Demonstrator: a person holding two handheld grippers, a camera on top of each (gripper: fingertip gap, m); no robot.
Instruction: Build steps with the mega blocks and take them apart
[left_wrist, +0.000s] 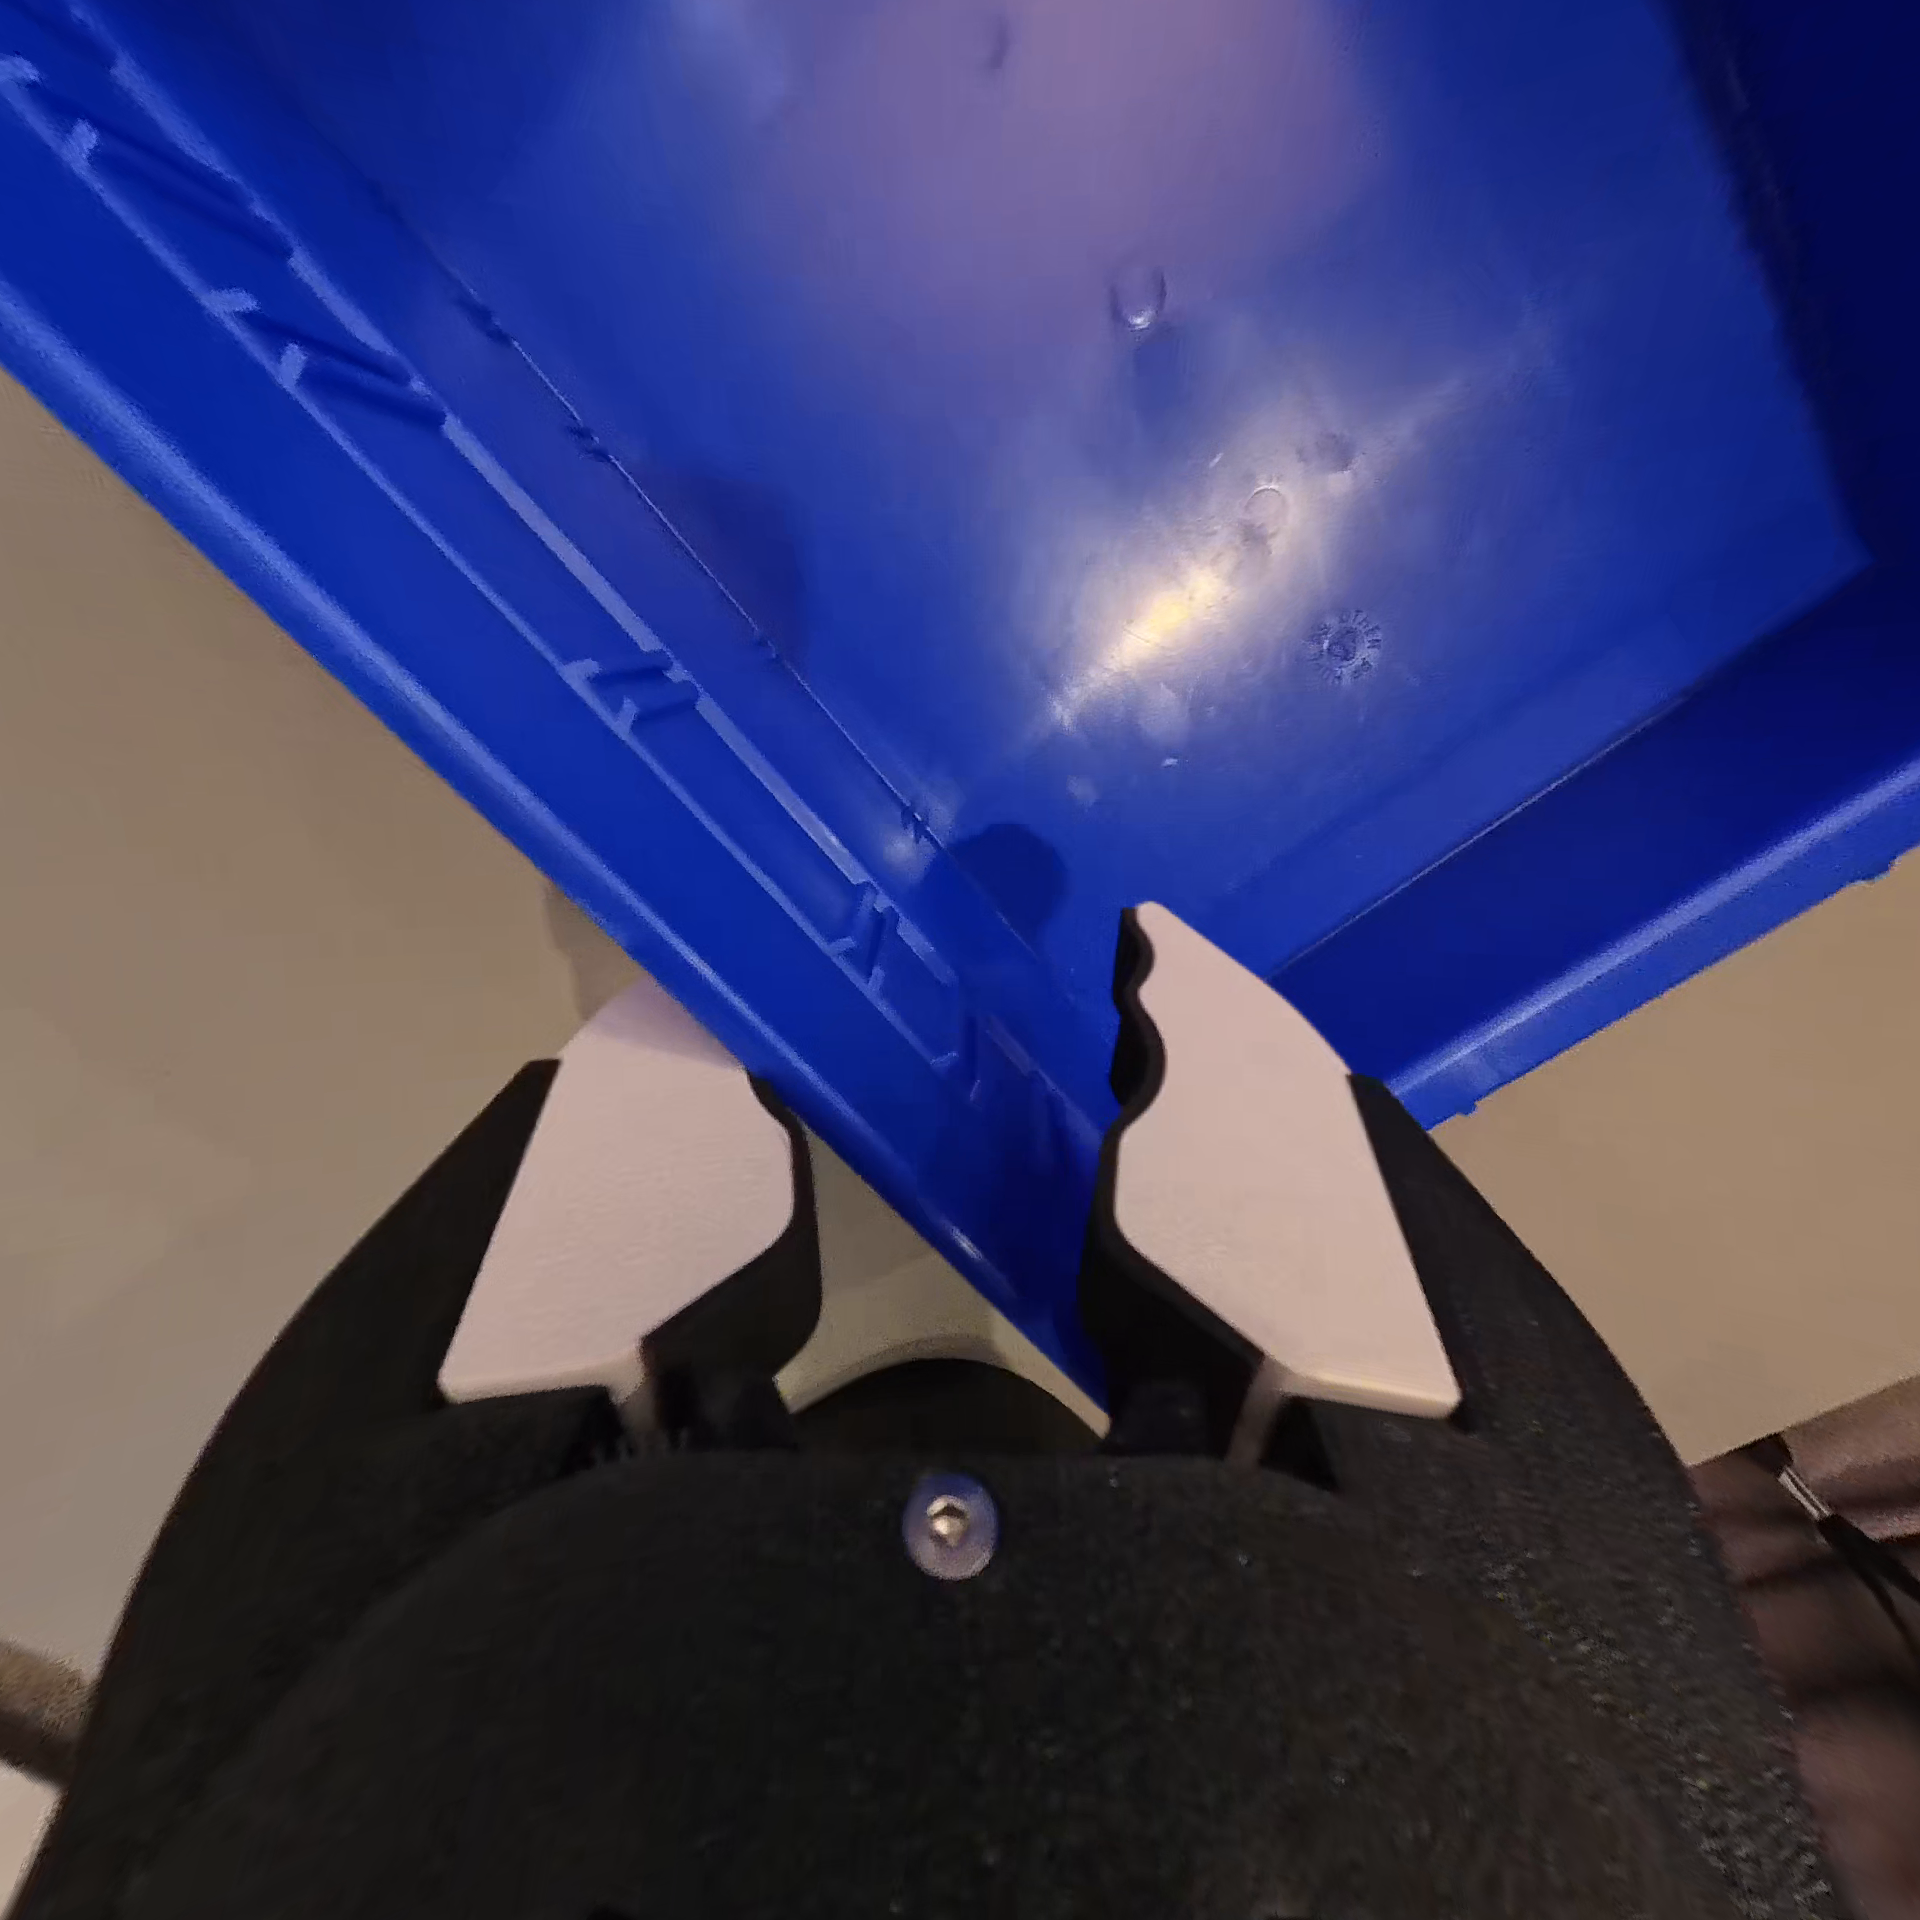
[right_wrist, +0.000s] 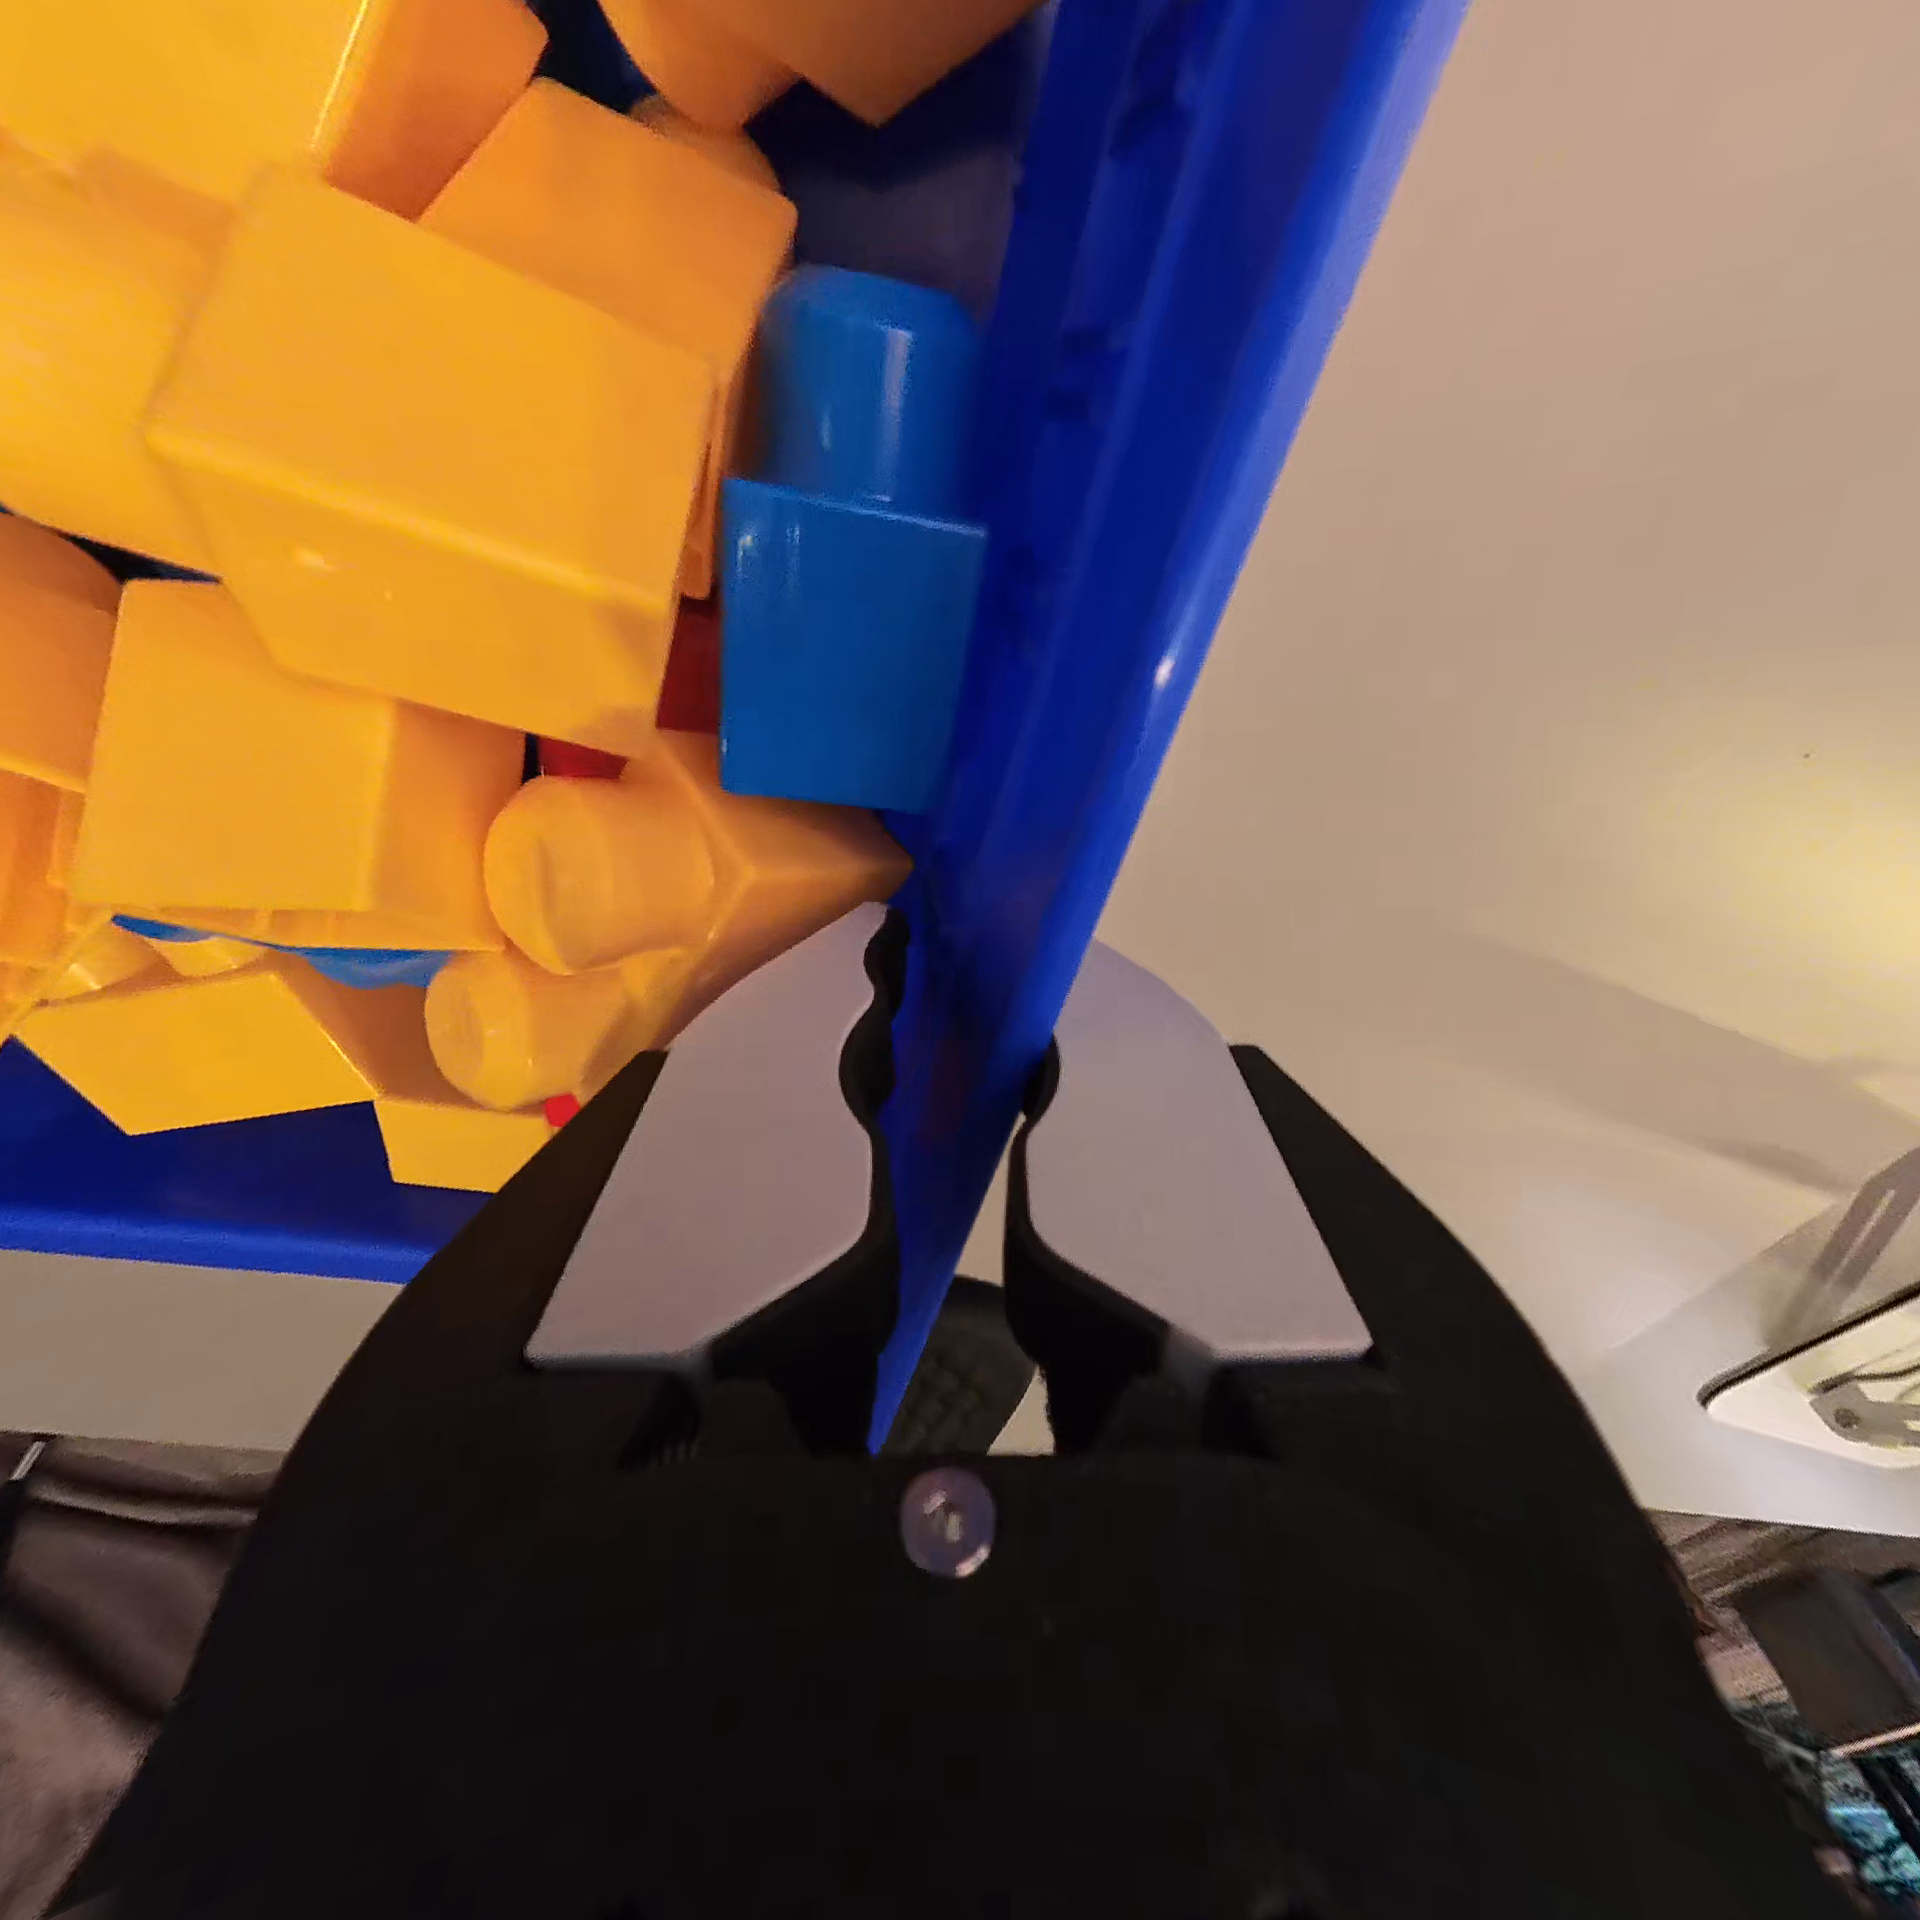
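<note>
A blue plastic bin (left_wrist: 1039, 416) fills the left wrist view; the part of its floor seen here is bare. My left gripper (left_wrist: 914, 997) is shut on the bin's wall, one finger inside, one outside. In the right wrist view my right gripper (right_wrist: 977, 987) is shut on another wall of the bin (right_wrist: 1122, 520). Inside, several yellow mega blocks (right_wrist: 416, 520) are piled against that wall, with a blue block (right_wrist: 842, 644) pressed to it and bits of red block (right_wrist: 686, 665) beneath. The bin looks tilted, the blocks heaped toward the right gripper's side.
A beige tabletop (left_wrist: 208, 935) lies under and around the bin, and also shows in the right wrist view (right_wrist: 1558, 623). A white object with a metal bracket (right_wrist: 1829, 1351) sits at the right edge. Dark fabric (right_wrist: 104, 1610) shows below the table edge. The tips of one gripper are about 40 centimeters away from the tips of the other.
</note>
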